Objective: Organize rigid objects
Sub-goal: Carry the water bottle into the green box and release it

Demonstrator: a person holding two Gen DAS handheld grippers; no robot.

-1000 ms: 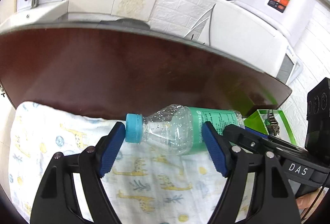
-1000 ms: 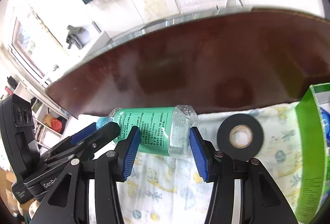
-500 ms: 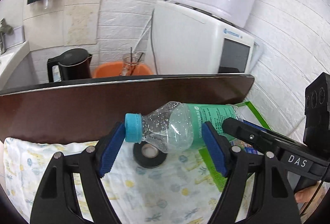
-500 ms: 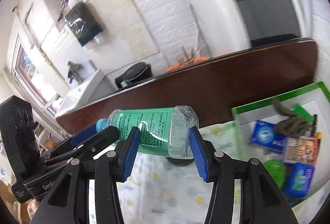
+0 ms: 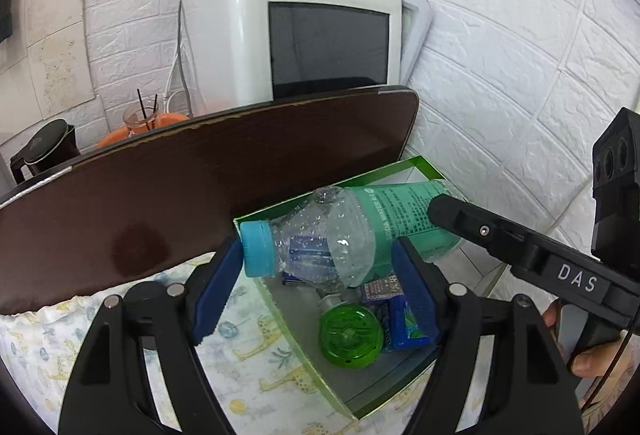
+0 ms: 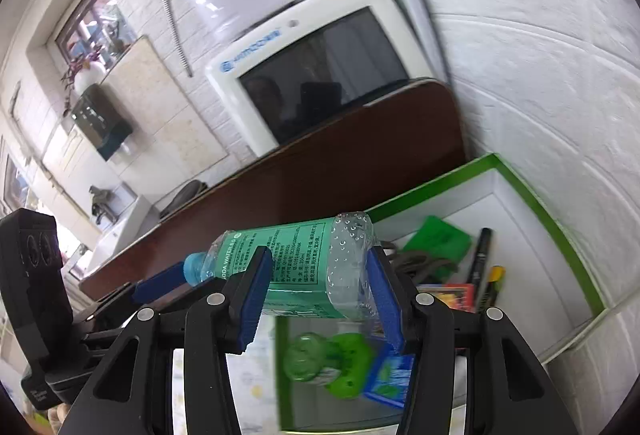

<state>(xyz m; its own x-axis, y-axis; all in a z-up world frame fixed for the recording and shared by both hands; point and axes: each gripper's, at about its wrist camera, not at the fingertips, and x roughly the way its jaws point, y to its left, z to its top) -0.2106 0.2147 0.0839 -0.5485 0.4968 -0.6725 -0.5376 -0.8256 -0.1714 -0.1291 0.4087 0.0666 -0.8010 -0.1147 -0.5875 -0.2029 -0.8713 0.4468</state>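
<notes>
Hanging over the green-rimmed box [image 6: 556, 231], the plastic bottle [image 5: 352, 235] lies crosswise, clamped at both ends — the left gripper [image 5: 316, 287] spans cap to shoulder, the right gripper [image 6: 316, 295] squeezes the labelled body near the base. Below sit a green lid [image 5: 351, 333], blue packets [image 5: 404, 319] and markers [image 6: 482, 263]. Letting one end go before the other would probably tip the bottle, so it could strike the near rim and roll onto the giraffe-print cloth [image 5: 256, 367] — or crush the clutter beneath.

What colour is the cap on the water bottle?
Light blue. The cap on the bottle shows best in the left wrist view.
</notes>
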